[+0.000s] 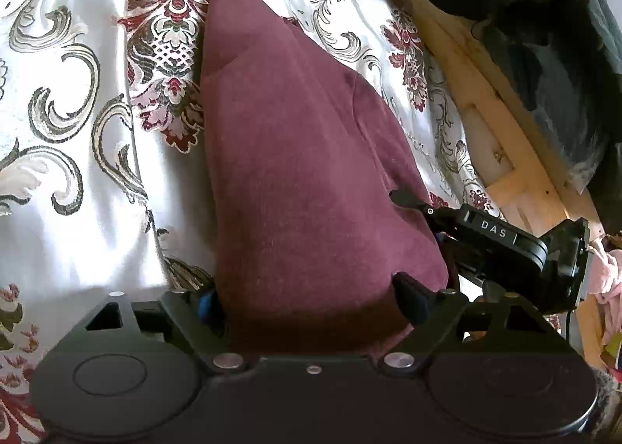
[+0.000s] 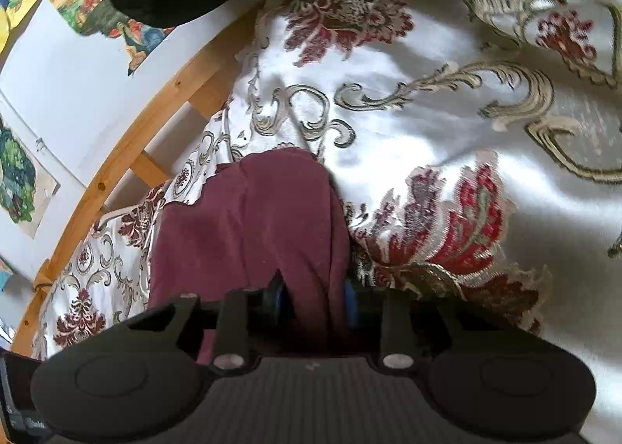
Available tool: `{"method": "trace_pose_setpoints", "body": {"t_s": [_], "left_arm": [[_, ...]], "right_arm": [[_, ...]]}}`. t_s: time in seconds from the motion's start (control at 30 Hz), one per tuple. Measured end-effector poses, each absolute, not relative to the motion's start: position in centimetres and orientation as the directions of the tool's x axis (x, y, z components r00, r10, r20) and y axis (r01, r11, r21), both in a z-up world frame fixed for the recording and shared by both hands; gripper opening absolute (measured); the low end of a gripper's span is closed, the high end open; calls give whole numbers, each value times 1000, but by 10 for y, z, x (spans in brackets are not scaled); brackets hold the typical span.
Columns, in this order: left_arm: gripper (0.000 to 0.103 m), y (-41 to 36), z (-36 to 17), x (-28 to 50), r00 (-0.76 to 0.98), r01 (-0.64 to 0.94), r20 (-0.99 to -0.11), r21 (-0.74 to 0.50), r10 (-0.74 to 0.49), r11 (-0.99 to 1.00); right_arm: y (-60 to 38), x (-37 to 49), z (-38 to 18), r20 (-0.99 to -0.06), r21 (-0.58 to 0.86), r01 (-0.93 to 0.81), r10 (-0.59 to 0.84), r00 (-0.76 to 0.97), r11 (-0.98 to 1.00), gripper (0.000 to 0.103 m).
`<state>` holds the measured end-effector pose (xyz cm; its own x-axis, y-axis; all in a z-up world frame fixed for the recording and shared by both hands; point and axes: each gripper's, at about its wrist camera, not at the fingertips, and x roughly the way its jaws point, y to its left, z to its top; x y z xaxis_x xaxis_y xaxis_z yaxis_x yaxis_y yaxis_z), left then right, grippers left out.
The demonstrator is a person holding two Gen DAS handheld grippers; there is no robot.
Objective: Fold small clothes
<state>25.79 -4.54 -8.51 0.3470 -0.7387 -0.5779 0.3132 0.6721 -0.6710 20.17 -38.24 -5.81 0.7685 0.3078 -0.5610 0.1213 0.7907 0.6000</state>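
Satin bedspread (image 1: 77,67), white with grey scrolls and dark red flowers, covers the bed under everything. Beyond its edge runs a pale wooden bed frame (image 1: 501,102), at the right in the left wrist view and at the left in the right wrist view. Past the frame hangs dark cloth (image 1: 552,36), and the right wrist view shows a white wall with colourful pictures (image 2: 97,13) pasted on it. A pink bundle (image 1: 606,281) sits at the far right edge.

The maroon garment (image 1: 303,172) lies on the bedspread, its long axis running from near to far, wide at the near end and narrowing to a rounded tip at the far end, leaning slightly left in the left wrist view. A fold line crosses its far part.

The left claw (image 1: 311,300) is clenched on the garment's near edge, cloth bunched between its fingers. The right claw (image 2: 311,296) is likewise gripping a fold of the garment, and it shows in the left wrist view at the garment's right side.
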Motion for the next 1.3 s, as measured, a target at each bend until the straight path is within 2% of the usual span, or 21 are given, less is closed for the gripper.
{"method": "trace_pose_setpoints", "body": {"t_s": [0.27,0.53,0.7,0.93,1.17,1.3], "left_arm": [[63,-34,-69,260,363,300,-555,-691,-748,658],[59,-15,-13,248,513,384,-536,-554,-670,738],[59,19,16,242,635,356,-505,-480,-584,802],[59,61,5,268,676,214,-540,-507,-501,835],[61,64,-29,286,620,152,-609,-526,-495,837],[64,66,-35,285,602,141,-621,-537,-503,832]], "right_arm": [[-361,194,-24,-501,531,22,293,814,847,17],[-295,192,24,-402,363,-199,345,848,910,16],[-258,209,42,-342,343,-283,399,851,896,16],[-217,260,30,-402,358,-309,444,801,881,16],[-228,275,-8,-506,377,-198,381,774,905,16],[-247,276,-25,-520,431,-149,379,765,890,18]]}}
